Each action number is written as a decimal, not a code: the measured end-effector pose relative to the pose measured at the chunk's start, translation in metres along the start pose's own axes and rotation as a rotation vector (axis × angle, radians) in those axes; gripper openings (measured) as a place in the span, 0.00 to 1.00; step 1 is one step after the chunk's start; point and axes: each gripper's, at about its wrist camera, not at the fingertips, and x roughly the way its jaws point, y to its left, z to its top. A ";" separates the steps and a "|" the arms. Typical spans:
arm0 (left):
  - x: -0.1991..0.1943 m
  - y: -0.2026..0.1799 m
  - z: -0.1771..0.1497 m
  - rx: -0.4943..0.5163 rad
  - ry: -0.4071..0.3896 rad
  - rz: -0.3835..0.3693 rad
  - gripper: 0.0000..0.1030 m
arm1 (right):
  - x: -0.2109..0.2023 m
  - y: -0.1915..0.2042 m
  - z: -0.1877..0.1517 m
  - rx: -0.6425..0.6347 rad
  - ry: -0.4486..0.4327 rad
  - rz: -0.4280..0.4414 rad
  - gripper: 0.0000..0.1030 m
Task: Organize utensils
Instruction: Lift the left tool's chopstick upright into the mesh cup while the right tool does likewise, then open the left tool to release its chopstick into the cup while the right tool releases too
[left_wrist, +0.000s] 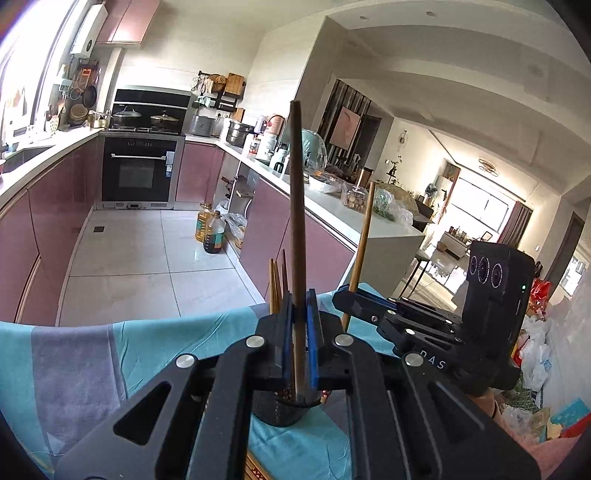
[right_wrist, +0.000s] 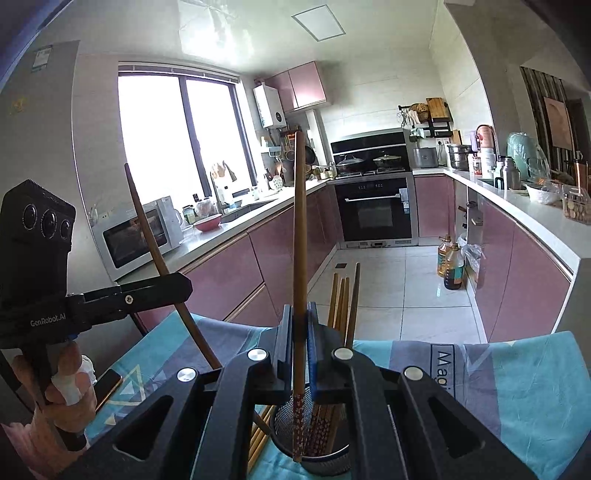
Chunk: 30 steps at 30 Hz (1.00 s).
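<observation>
Our left tongs (left_wrist: 300, 325) are clamped on a dark chopstick (left_wrist: 296, 206), and it stands nearly upright, long axis vertical, top end high against the kitchen, lower end dipping into the mesh holder (left_wrist: 275, 408) right below. Our right tongs (right_wrist: 299, 334) are closed tight on a lighter brown chopstick (right_wrist: 300, 236), also close to vertical, its patterned lower tip down inside the holder's cup, near the left wall. In the right view, the dark chopstick leans to the far left as it rises.

Moving outward: a handful of chopsticks (right_wrist: 345, 301) already stand in the holder, poking up just right of the right tongs, so room inside is tight on that side. More chopsticks (right_wrist: 258, 435) lie flat on the cloth just left of the holder. The two tongs sit near each other above the holder, little slack between them.

The holder rests on a teal and grey cloth (left_wrist: 129, 350) over the tabletop, whose far edge drops off just beyond the holder to open tiled floor (left_wrist: 136, 251). A phone (right_wrist: 109, 384) lies on the cloth at the left.
</observation>
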 end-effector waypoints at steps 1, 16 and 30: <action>0.004 -0.001 0.001 0.010 0.005 0.013 0.07 | 0.002 -0.001 0.000 -0.001 -0.002 -0.007 0.06; 0.072 -0.005 -0.041 0.103 0.257 0.088 0.07 | 0.050 -0.027 -0.037 0.036 0.203 -0.061 0.06; 0.124 0.010 -0.027 0.089 0.315 0.119 0.08 | 0.066 -0.037 -0.055 0.104 0.268 -0.081 0.11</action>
